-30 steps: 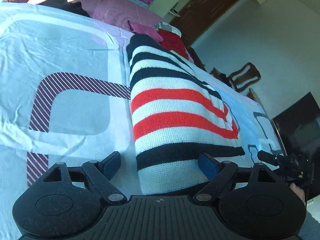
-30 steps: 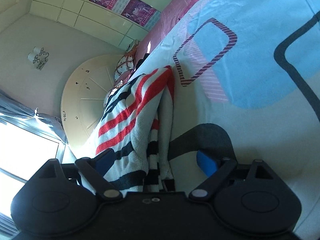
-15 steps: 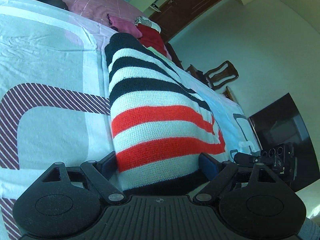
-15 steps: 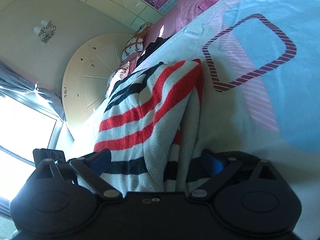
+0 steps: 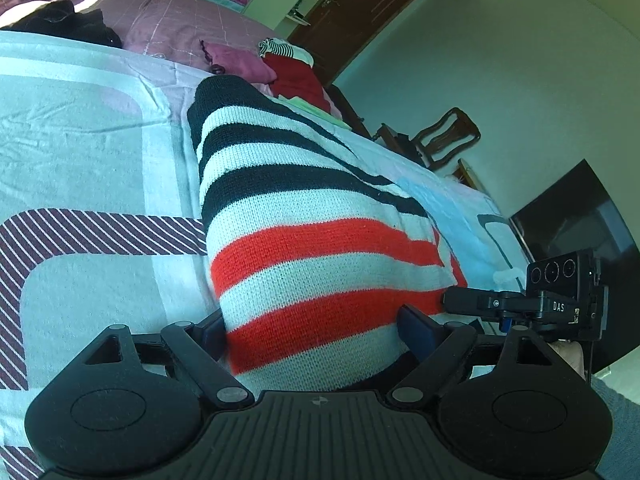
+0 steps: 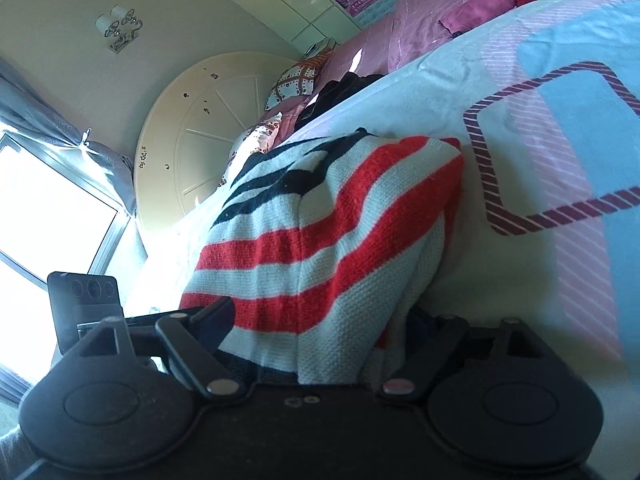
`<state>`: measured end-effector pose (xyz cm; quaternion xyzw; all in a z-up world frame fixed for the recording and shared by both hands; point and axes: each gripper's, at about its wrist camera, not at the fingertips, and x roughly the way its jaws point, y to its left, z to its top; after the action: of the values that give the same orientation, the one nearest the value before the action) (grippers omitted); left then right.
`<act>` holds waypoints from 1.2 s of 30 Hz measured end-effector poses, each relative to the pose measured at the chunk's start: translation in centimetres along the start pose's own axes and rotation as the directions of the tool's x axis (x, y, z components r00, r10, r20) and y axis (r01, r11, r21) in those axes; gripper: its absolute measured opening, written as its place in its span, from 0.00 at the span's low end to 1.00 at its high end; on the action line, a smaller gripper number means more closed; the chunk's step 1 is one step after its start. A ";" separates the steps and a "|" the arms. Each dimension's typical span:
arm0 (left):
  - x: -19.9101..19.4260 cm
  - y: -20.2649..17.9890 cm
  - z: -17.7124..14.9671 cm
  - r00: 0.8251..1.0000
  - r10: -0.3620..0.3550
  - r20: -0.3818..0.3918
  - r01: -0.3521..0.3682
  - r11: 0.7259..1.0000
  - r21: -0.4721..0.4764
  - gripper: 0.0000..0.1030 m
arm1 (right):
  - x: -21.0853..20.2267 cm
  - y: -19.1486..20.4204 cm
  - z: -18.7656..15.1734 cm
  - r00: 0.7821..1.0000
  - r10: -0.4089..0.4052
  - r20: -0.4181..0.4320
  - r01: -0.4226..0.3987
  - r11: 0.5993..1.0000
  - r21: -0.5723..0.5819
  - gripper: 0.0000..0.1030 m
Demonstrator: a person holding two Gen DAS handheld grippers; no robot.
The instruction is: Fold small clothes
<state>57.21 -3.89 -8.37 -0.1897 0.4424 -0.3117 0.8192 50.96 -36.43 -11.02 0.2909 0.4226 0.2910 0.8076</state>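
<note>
A striped knit sweater, white with black and red bands, lies lengthwise on the bed sheet. My left gripper is open, its jaws wide apart on either side of the sweater's near end, which bulges between them. In the right wrist view the same sweater is partly folded and rises in a hump. My right gripper is open, straddling its near edge. The right gripper also shows at the right in the left wrist view.
The sheet has blue, pink and striped shapes. A pink quilt, a red garment and a black garment lie at the far side. A round white headboard, a wooden chair and a dark TV stand around the bed.
Both grippers have pushed forward along the sweater, so more of its near end now fills the space between the jaws. The sweater has bunched up higher in the right wrist view.
</note>
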 end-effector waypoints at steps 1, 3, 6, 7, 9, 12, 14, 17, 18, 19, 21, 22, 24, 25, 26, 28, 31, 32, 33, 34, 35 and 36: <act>0.1 -0.2 0.1 1.000 0.008 0.000 -0.008 1.000 0.009 0.82 | -0.2 -0.2 0.0 1.000 0.002 0.001 -0.002 1.000 0.008 0.74; 0.3 -0.6 0.1 1.000 0.028 0.001 -0.028 0.999 0.031 0.82 | -0.4 -0.7 0.0 1.000 0.000 0.001 0.000 1.000 0.018 0.67; 0.2 -0.8 0.1 0.999 0.047 0.000 -0.047 0.998 0.051 0.82 | -0.4 -0.6 -0.1 1.000 -0.006 0.003 0.006 1.000 0.001 0.66; 0.2 -1.0 0.2 0.999 0.053 -0.003 -0.053 0.997 0.058 0.82 | -0.3 -0.4 -0.1 1.000 -0.012 0.003 0.012 1.000 -0.012 0.66; 0.2 -1.1 0.0 0.998 0.065 -0.006 -0.065 0.996 0.069 0.82 | -0.1 0.1 -0.1 1.000 -0.025 0.005 0.025 0.999 -0.037 0.64; 0.3 -1.5 0.1 0.996 0.086 -0.007 -0.085 0.993 0.085 0.82 | 0.3 1.0 -0.1 0.997 -0.071 0.014 0.072 0.994 -0.083 0.52; 0.3 -1.6 0.1 0.995 0.095 -0.006 -0.094 0.992 0.090 0.81 | 0.2 1.0 -0.3 0.997 -0.076 0.020 0.078 0.994 -0.076 0.51; 0.1 -1.6 -0.1 0.995 0.101 0.001 -0.100 0.991 0.090 0.76 | 0.3 1.5 -0.5 0.995 -0.097 0.027 0.099 0.992 -0.084 0.50; 0.0 -1.6 -0.1 0.995 0.098 0.003 -0.098 0.991 0.089 0.74 | 0.3 1.6 -0.6 0.994 -0.104 0.030 0.107 0.990 -0.091 0.50; 0.0 -1.6 -0.2 0.995 0.096 0.005 -0.096 0.991 0.088 0.71 | 0.4 1.8 -0.7 0.993 -0.114 0.032 0.117 0.988 -0.105 0.49; -0.2 -1.7 -0.3 0.995 0.096 0.014 -0.096 0.991 0.089 0.66 | 0.5 2.2 -0.7 0.990 -0.134 0.034 0.137 0.983 -0.124 0.49; -0.3 -1.7 -0.4 0.995 0.097 0.022 -0.099 0.992 0.084 0.64 | 0.7 2.5 -0.7 0.989 -0.147 0.034 0.150 0.980 -0.134 0.49; -0.5 -1.8 -0.5 0.995 0.097 0.040 -0.100 0.992 0.077 0.60 | 0.8 2.8 -0.6 0.986 -0.161 0.033 0.164 0.977 -0.139 0.46; -0.7 -1.8 -0.6 0.994 0.095 0.048 -0.098 0.992 0.074 0.57 | 0.8 2.8 -0.5 0.988 -0.153 0.028 0.156 0.979 -0.129 0.44; -0.8 -1.9 -0.7 0.994 0.096 0.051 -0.100 0.992 0.074 0.55 | 0.8 2.8 -0.4 0.989 -0.147 0.023 0.149 0.981 -0.122 0.41; -1.3 -2.4 -0.6 0.994 0.096 0.051 -0.100 0.991 0.084 0.53 | 0.6 3.5 -0.4 0.988 -0.155 0.024 0.157 0.977 -0.142 0.38; -2.0 -3.1 -0.3 0.994 0.090 0.059 -0.095 0.991 0.094 0.51 | 0.0 4.7 -0.4 0.988 -0.149 0.041 0.154 0.975 -0.161 0.36; -2.4 -3.4 -0.1 0.994 0.087 0.063 -0.093 0.991 0.097 0.51 | -0.2 4.9 -0.4 0.988 -0.144 0.047 0.150 0.976 -0.161 0.35; -2.8 -3.7 0.0 0.994 0.082 0.068 -0.089 0.991 0.102 0.51 | -0.4 5.2 -0.4 0.989 -0.139 0.053 0.146 0.976 -0.163 0.35; -3.2 -4.1 0.0 0.994 0.078 0.075 -0.086 0.990 0.108 0.51 | -0.6 5.6 -0.4 0.989 -0.135 0.057 0.143 0.976 -0.167 0.35; -3.7 -4.4 0.1 0.994 0.073 0.085 -0.083 0.990 0.115 0.50 | -0.9 5.9 -0.5 0.989 -0.133 0.060 0.142 0.975 -0.172 0.35; -4.2 -4.7 0.2 0.993 0.069 0.094 -0.080 0.990 0.118 0.50 | -1.3 6.4 -0.6 0.989 -0.130 0.065 0.140 0.974 -0.178 0.35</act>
<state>54.03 -4.48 -2.97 -0.1363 0.3924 -0.2985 0.8593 48.42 -33.02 -6.06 0.1938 0.3915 0.2652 0.8595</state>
